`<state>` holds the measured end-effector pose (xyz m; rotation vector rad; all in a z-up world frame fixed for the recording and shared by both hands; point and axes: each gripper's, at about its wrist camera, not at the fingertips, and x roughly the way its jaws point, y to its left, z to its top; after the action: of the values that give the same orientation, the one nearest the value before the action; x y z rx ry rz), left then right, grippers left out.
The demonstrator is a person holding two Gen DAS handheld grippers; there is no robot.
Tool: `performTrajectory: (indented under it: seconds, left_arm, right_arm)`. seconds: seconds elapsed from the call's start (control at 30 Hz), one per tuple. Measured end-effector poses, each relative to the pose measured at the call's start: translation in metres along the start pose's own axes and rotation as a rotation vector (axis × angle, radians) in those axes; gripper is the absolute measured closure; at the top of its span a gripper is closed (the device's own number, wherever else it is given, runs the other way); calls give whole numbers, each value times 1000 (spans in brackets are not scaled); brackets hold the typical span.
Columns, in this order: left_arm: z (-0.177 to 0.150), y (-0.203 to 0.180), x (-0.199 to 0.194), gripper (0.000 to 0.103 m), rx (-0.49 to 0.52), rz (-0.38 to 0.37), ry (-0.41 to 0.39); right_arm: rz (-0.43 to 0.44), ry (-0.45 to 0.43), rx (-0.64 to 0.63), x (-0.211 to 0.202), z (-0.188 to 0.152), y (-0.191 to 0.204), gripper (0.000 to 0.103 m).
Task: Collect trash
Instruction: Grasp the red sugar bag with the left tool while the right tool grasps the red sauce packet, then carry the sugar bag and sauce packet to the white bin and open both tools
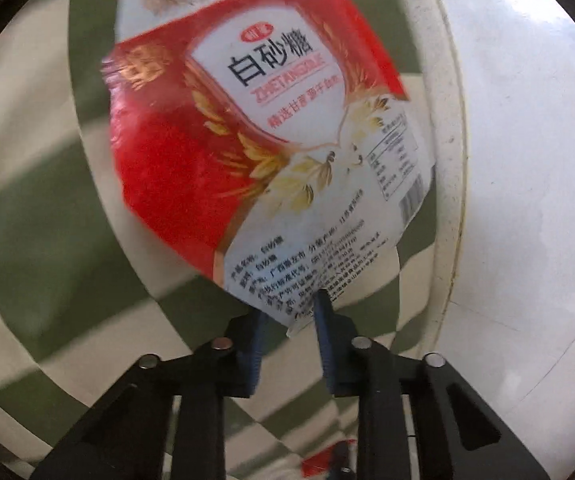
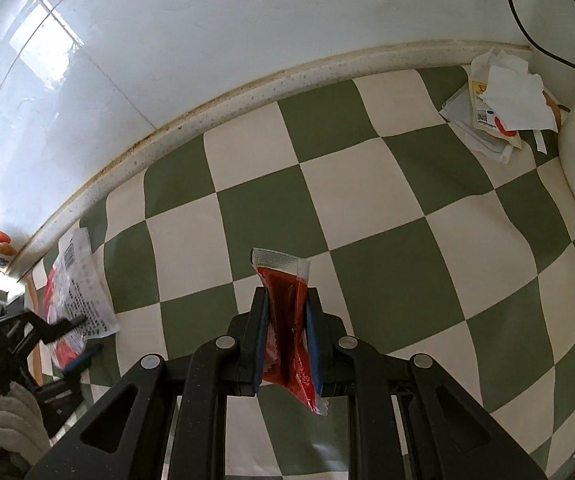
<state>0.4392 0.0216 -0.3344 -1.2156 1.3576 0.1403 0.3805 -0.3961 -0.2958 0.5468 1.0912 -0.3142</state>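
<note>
Right tool clamping red sachet, left tool pinching sugar bag; paper scraps by wall

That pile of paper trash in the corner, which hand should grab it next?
Right, probably. The paper pile shows only in the right wrist view, ahead of the right gripper. But it already pinches a red sauce packet, and the left gripper holds the sugar bag.

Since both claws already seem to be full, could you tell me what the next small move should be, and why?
Probably carry both pieces to a bin, none of which is in view. The left claw is shut on the sugar bag and the right claw is shut on the red sauce sachet, so neither can take the paper pile in the corner of the checkered mat.
</note>
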Motion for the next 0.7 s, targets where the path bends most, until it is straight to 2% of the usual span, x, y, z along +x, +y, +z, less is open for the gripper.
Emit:
performTrajectory:
  seconds: [0.13, 0.23, 0.37, 0.57, 0.7]
  left_arm:
    - [-3, -7, -29, 96, 143, 51, -77]
    - [-17, -9, -61, 97, 309, 141, -176]
    - [-26, 0, -101, 98, 442, 238, -293]
    - [-51, 39, -166, 98, 571, 318, -389]
    - [-67, 81, -216, 99, 567, 327, -440]
  right_arm:
    - [11, 3, -14, -1, -4, 8, 85]
    - [29, 1, -42, -4, -8, 20, 85]
    - [57, 8, -114, -10, -22, 43, 85]
    - [120, 62, -275, -18, -62, 97, 85]
    - [175, 104, -406, -31, -103, 139, 86]
